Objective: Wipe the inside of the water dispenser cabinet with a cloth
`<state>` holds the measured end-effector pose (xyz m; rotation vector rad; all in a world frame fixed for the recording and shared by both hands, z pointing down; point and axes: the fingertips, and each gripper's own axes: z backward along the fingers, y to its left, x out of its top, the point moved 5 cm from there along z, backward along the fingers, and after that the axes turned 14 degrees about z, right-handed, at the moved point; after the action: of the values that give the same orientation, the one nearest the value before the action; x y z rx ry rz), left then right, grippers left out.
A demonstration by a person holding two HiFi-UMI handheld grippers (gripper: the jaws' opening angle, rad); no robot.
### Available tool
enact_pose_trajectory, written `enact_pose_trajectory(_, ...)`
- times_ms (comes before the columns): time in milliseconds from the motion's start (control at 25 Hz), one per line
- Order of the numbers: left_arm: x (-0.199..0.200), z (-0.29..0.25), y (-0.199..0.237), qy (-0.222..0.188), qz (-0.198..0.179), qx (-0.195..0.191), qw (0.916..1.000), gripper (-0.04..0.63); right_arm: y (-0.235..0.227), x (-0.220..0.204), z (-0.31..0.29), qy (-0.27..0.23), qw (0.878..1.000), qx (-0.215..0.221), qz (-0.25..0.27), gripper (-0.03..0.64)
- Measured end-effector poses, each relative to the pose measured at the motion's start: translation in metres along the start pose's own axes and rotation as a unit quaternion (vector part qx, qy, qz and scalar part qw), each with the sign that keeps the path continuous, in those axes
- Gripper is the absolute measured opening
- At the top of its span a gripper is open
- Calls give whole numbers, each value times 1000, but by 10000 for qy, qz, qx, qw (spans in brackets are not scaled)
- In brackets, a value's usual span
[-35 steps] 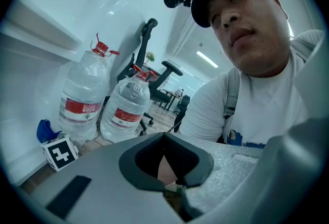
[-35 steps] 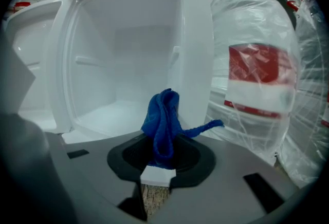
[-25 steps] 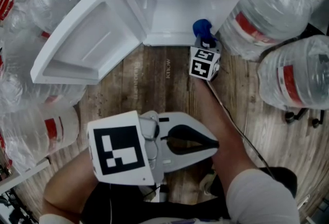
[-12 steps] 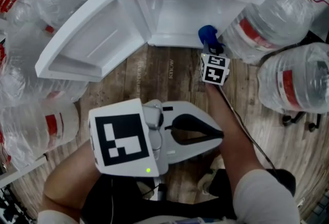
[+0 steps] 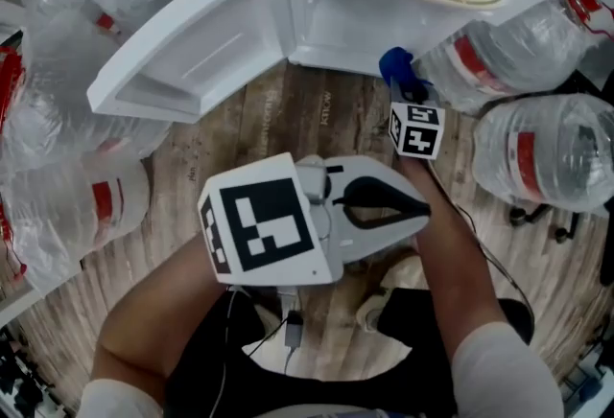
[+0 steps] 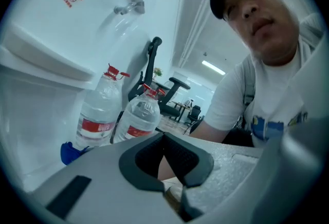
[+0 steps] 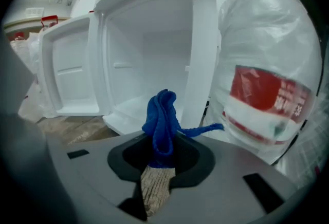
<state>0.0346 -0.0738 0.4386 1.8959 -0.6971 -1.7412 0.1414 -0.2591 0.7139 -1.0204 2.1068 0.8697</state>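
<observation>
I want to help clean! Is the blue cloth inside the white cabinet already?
No, the blue cloth is pinched in the right gripper, out in front of the open cabinet.

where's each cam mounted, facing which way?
Head view: on head, steeply down at open cabinet; forearms, left gripper, right gripper show.
Left gripper view: on that gripper, tilted up at person, water bottles; own jaws shut, empty.
Right gripper view: on that gripper, into cabinet; own jaws clamp blue cloth.
Shared: cabinet and cloth, head and right gripper views.

left tongs (image 5: 423, 209): pale grey shell | marker cube (image 5: 267, 232): black-white squares | sleeves (image 5: 504, 368): white
</observation>
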Motion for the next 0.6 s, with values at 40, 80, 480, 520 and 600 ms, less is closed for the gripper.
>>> enact_pose_trajectory(40, 2, 2, -1, -44, -40, 83, 9999, -2, 3, 7, 8, 34, 9999, 108, 49, 86)
enact_pose_trajectory(80, 6, 4, -3, -137, -19, 137, 9998, -2, 6, 15, 18, 71, 9997, 215, 91, 86)
enact_pose_trajectory(480, 86, 43, -77, -898, 365, 1047, 9898, -2, 12, 109, 168, 308, 9922, 1193, -185, 83)
enact_pose_trajectory(520, 94, 50, -93, -969, 538, 1093, 9878, -2, 7, 121, 188, 262, 9920, 1216, -220, 83)
enact_pose_trajectory(600, 110, 61, -126, -1022, 785, 1222, 9841, -2, -2, 147, 228, 201, 9914, 1272, -215, 83)
